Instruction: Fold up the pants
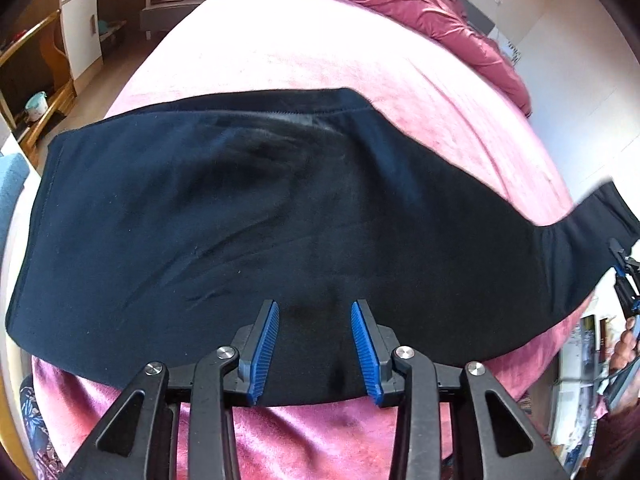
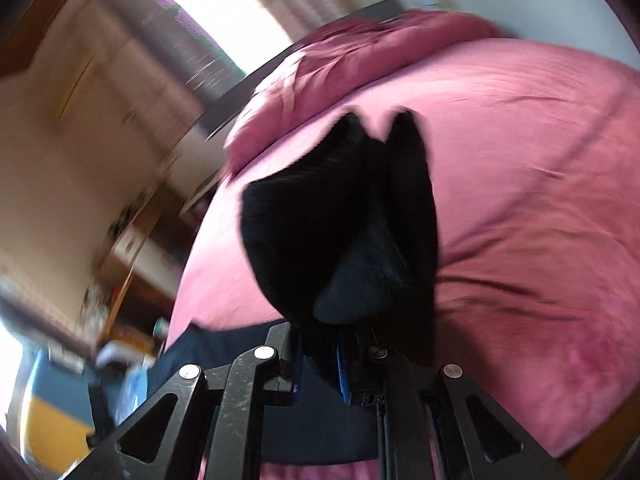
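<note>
Dark navy pants lie spread across the pink bed, one end lifted off to the right. My left gripper is open, its blue pads hovering over the near edge of the pants. My right gripper is shut on a bunched end of the pants, which stands up in front of the camera. The right gripper also shows at the right edge of the left wrist view, holding the raised end. The right wrist view is blurred.
A crumpled pink duvet lies at the far side of the bed. Wooden shelving and a white cabinet stand at the left. Books or papers lie beyond the bed's right edge.
</note>
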`<state>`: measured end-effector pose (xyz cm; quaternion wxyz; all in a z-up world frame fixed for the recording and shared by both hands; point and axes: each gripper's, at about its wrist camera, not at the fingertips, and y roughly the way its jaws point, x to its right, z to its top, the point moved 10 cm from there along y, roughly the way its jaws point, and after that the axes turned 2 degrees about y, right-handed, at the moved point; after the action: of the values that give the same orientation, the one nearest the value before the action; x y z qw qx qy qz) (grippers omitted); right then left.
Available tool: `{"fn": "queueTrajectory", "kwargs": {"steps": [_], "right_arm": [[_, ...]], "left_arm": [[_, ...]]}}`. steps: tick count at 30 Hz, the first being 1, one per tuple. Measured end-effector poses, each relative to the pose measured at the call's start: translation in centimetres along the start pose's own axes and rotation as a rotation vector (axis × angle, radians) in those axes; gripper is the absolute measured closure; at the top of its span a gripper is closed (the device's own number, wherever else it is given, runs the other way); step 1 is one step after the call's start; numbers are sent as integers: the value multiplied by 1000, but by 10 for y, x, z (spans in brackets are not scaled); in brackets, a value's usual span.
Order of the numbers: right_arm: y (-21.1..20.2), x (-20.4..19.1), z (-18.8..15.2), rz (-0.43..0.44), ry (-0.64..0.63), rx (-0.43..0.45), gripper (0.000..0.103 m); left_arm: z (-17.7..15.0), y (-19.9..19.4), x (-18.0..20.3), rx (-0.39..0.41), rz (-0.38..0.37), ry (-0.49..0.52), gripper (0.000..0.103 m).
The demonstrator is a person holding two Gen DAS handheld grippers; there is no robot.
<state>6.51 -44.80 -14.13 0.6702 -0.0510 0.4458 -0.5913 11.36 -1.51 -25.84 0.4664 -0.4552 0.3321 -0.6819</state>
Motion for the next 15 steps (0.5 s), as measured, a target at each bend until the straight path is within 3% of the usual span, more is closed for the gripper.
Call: {"fn": "queueTrajectory", "kwargs": {"steps": [4,7,11,15], "right_arm": [[46,-52,-28,31,-96,-110,89],[81,-78,-68,27,-161,-221,89],[114,-94,-113,-7,-252,-332,89],[137,-99,-144,-51,-355,-384,89]], "left_arm": [[10,-6,3,-1,-86,-20,65],[16,-9,5,-2,-141,-32,65],[20,-13,17,-16,-211,-42,65],[25,-10,30,-44,-284,-54,65]]}}
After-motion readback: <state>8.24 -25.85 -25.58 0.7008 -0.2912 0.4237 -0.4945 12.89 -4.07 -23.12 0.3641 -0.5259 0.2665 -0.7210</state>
